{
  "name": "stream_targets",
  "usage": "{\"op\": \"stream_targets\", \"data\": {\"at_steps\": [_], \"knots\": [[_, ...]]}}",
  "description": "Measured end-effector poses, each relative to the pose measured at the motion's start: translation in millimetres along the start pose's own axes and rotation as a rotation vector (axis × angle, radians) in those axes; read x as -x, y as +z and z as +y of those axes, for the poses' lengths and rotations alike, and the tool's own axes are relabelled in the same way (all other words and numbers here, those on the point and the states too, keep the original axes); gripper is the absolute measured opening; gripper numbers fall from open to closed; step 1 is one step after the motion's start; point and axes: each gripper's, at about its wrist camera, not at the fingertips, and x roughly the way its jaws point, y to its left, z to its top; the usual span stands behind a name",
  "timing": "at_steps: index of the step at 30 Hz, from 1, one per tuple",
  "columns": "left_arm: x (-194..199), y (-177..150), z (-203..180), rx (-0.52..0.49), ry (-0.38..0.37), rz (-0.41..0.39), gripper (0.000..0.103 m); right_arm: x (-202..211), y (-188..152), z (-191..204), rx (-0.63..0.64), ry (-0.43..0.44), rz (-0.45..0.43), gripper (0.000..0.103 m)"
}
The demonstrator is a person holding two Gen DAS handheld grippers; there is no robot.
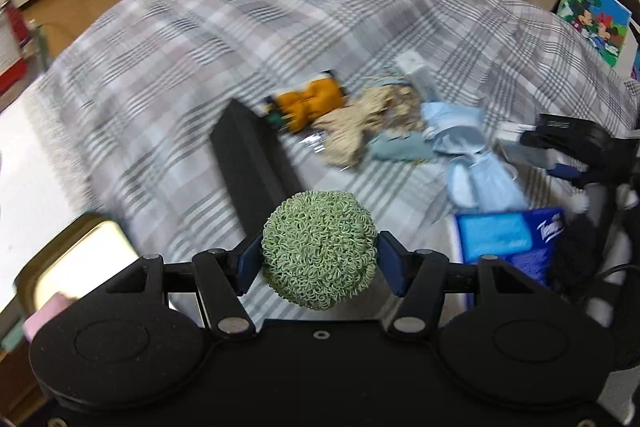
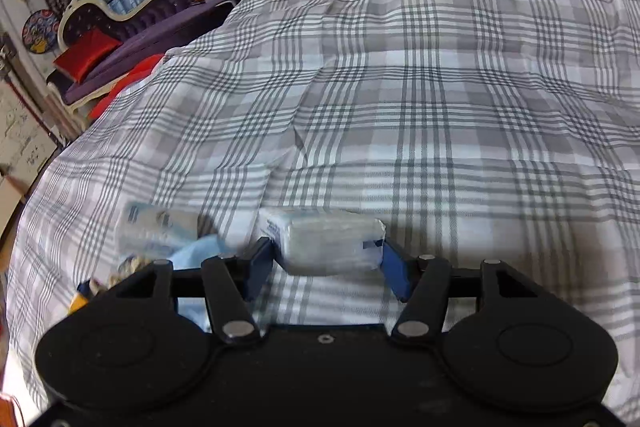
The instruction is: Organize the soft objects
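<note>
My left gripper (image 1: 319, 263) is shut on a green curly scrubber ball (image 1: 319, 249) and holds it above the plaid-covered table (image 1: 192, 39). Past it lie an orange soft toy in plastic (image 1: 310, 103), a beige knitted piece (image 1: 360, 127) and light blue cloths (image 1: 472, 155). My right gripper (image 2: 326, 259) is shut on a clear-wrapped tissue pack (image 2: 330, 243) just above the plaid cloth (image 2: 420, 87). The right gripper also shows in the left wrist view (image 1: 568, 143) at the right edge.
A black box (image 1: 252, 163) lies in front of the ball. A blue tissue package (image 1: 516, 235) sits at the right. A gold-rimmed tin (image 1: 76, 267) is at the lower left. Another wrapped pack (image 2: 158, 227) and blue cloth (image 2: 200, 251) lie left of my right gripper.
</note>
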Motion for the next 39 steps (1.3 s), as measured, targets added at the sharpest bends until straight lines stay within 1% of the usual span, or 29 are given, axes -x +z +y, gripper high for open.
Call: {"op": "stream_targets", "data": {"at_steps": [5,7,10,12,14,18,19,20,22,25,28,33,35,37,39], "knots": [[14.9,-23.0,37.4,0.061,0.029,-0.003,0.057,39.6,-8.2,1.0,0.054,0.018,0.033,0.053],[17.5,-31.4,51.9,0.094,0.037,-0.001,0.057,57.7,-13.0,1.7,0.082,0.017,0.021,0.053],[20.0,-45.0,70.6,0.134,0.042,0.0,0.057,71.2,-17.9,8.0,0.146,-0.023,-0.009,0.052],[21.3,-52.5,79.9,0.152,0.04,-0.003,0.057,68.8,-16.7,9.9,0.163,-0.039,0.005,0.051],[21.3,-58.7,87.2,0.17,0.036,-0.001,0.057,62.3,-12.4,9.8,0.152,-0.032,0.028,0.052],[20.7,-68.6,95.6,0.192,0.019,-0.004,0.057,17.2,5.5,11.6,0.133,-0.027,0.15,0.054],[20.9,-70.9,97.2,0.198,0.014,-0.006,0.057,4.7,9.2,11.6,0.138,-0.035,0.172,0.063],[19.9,-72.6,99.0,0.203,0.011,-0.005,0.057,-6.4,11.9,9.9,0.136,-0.053,0.191,0.078],[15.0,-74.6,102.9,0.214,0.01,0.006,0.057,-22.7,14.8,6.1,0.13,-0.069,0.233,0.085],[5.5,-76.1,108.1,0.222,0.014,0.025,0.057,-34.6,14.2,3.4,0.136,-0.08,0.275,0.086],[-1.4,-77.3,112.6,0.23,0.02,0.034,0.057,-39.8,14.8,7.7,0.163,-0.098,0.271,0.093],[-10.1,-80.0,121.0,0.242,0.024,0.053,0.057,-56.0,16.3,22.9,0.201,-0.112,0.301,0.093],[-12.0,-82.0,125.5,0.25,0.025,0.058,0.057,-63.3,17.4,30.7,0.245,-0.131,0.305,0.097],[-14.1,-84.2,130.0,0.258,0.029,0.061,0.057,-67.6,16.5,38.7,0.318,-0.157,0.296,0.102],[-17.0,-85.2,133.7,0.266,0.03,0.066,0.057,-70.0,15.6,43.3,0.38,-0.167,0.293,0.101]]}}
